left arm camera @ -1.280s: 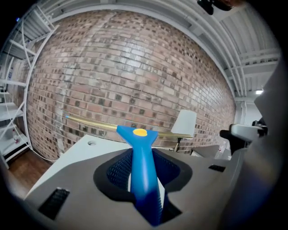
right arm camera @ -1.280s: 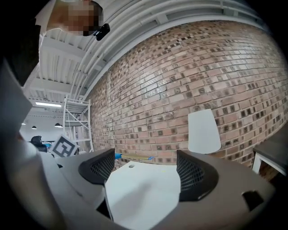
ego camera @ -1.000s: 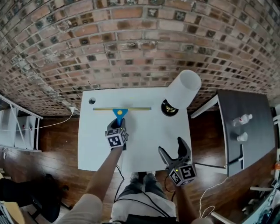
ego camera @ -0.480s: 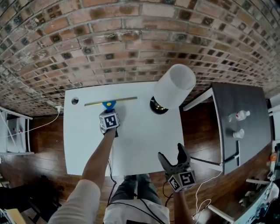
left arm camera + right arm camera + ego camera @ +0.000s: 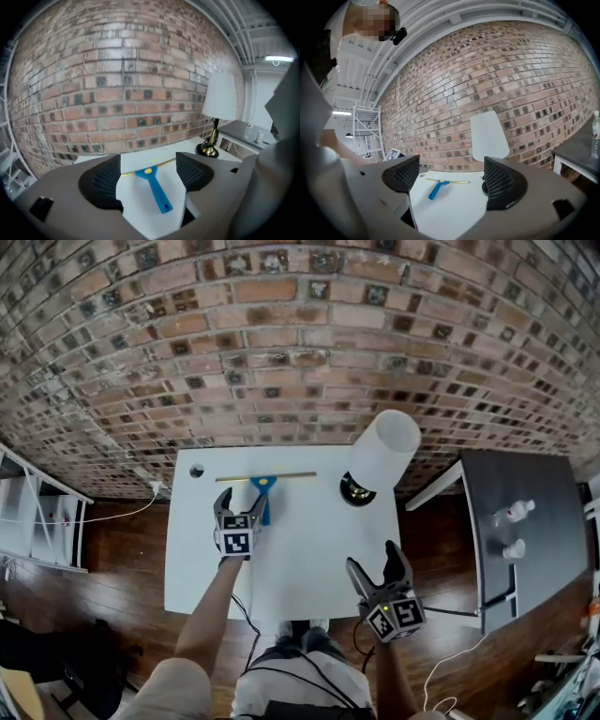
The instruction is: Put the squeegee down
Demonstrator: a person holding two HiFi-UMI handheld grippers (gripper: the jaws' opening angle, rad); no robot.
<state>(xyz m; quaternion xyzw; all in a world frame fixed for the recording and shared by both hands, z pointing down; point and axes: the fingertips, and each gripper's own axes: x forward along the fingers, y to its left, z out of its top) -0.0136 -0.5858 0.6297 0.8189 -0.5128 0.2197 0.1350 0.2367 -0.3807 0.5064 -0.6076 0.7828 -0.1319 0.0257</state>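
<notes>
The squeegee (image 5: 263,494) lies flat on the white table (image 5: 309,549), its thin yellow blade along the far edge and its blue handle pointing back at me. My left gripper (image 5: 239,502) hovers just short of the handle with its jaws opening and nothing between them. In the left gripper view the squeegee (image 5: 157,190) rests on the tabletop beyond the left gripper (image 5: 146,176), apart from both pads. My right gripper (image 5: 377,564) stands open and empty over the table's near right corner. From the right gripper (image 5: 452,180) the squeegee (image 5: 437,188) shows far ahead.
A lamp with a white shade (image 5: 382,451) and dark base (image 5: 359,488) stands at the table's far right. A brick wall (image 5: 281,352) runs behind. A dark side table (image 5: 534,549) with small bottles (image 5: 514,514) is at the right, white shelving (image 5: 37,512) at the left.
My left gripper was shut on the squeegee's handle; it has let go, opened its jaws and drawn back and up. The squeegee now rests on the table.
</notes>
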